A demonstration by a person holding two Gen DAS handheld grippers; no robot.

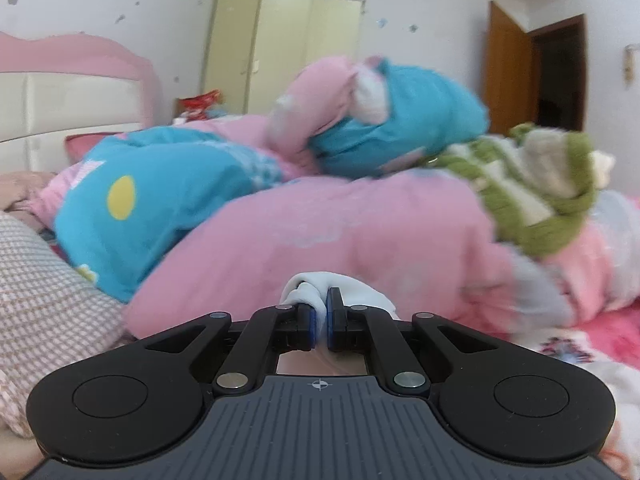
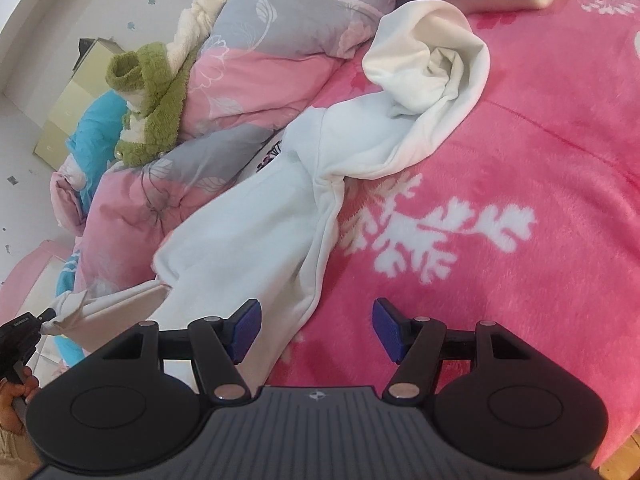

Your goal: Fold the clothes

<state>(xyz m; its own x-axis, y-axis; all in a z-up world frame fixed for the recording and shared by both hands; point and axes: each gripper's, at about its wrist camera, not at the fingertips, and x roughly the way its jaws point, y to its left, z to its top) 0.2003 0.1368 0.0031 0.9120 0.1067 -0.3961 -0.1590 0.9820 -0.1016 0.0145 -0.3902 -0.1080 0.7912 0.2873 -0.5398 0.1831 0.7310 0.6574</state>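
Pinching a bunched corner of the white garment, your left gripper had its jaws pressed together on the cloth, with a small wad of white fabric poking out past the tips. Seen from the right wrist, that same corner was drawn out into a taut point at the garment's near left end, next to the hand holding the left tool. Your right gripper had its jaws spread and held nothing; they hovered at the garment's near edge, one jaw over white cloth and the other over the pink blanket.

From that near edge the garment ran away across the blanket, twisted along its length and ending in a rumpled cream-lined heap at its far end. Along the garment's left side lay the pink and grey quilt, with a green and white knit on top of it.

To do this step well, you needed a second grip, likely on the matching corner beside the one already held, so the cloth could be drawn flat between both tools. You would have done best to take a single layer, not a bunch, and to keep tension gentle so the twist could fall out. Lifting away from the quilt would have kept the garment from snagging on it.
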